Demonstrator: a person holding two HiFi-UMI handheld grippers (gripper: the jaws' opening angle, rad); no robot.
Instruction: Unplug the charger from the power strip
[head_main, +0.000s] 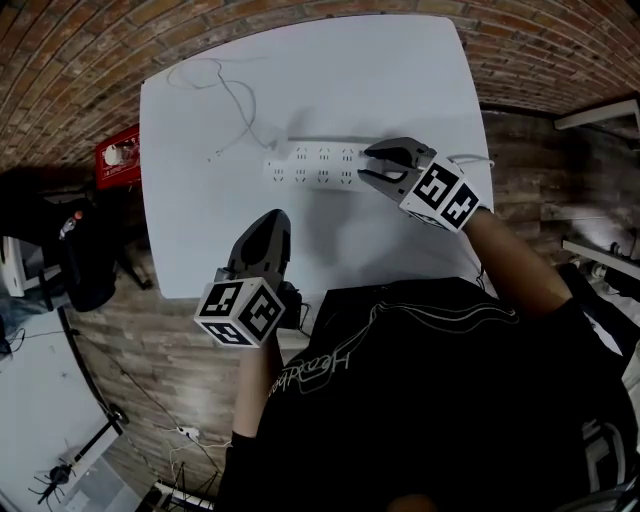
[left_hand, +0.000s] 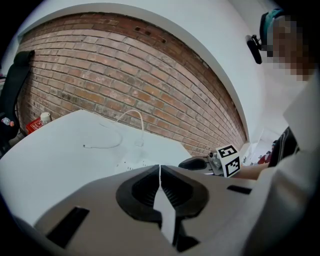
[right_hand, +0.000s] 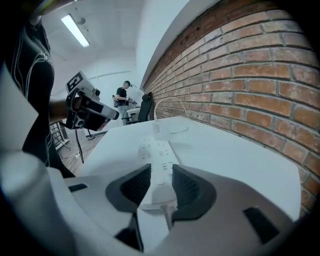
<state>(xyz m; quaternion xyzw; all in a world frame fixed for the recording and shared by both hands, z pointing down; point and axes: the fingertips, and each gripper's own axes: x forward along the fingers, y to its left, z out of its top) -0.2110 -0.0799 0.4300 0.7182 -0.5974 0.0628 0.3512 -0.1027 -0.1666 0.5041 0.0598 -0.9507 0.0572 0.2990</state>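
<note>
A white power strip (head_main: 315, 165) lies across the middle of the white table (head_main: 400, 70). A white charger (head_main: 272, 148) sits at its left end, and its thin cable (head_main: 238, 98) loops away over the tabletop. My right gripper (head_main: 368, 165) is at the strip's right end, open, with the end of the strip (right_hand: 154, 150) showing between its jaws; the pads do not press on it. Beyond it stands the charger (right_hand: 157, 128). My left gripper (head_main: 270, 226) hovers near the table's front edge, shut and empty. From there the charger (left_hand: 139, 144) and cable (left_hand: 131, 116) are far off.
A red crate (head_main: 118, 155) stands off the table's left side, with a dark chair (head_main: 70, 250) nearer. A brick wall (right_hand: 250, 75) runs along the table's far side. In the right gripper view a person (right_hand: 122, 93) stands far back in the room.
</note>
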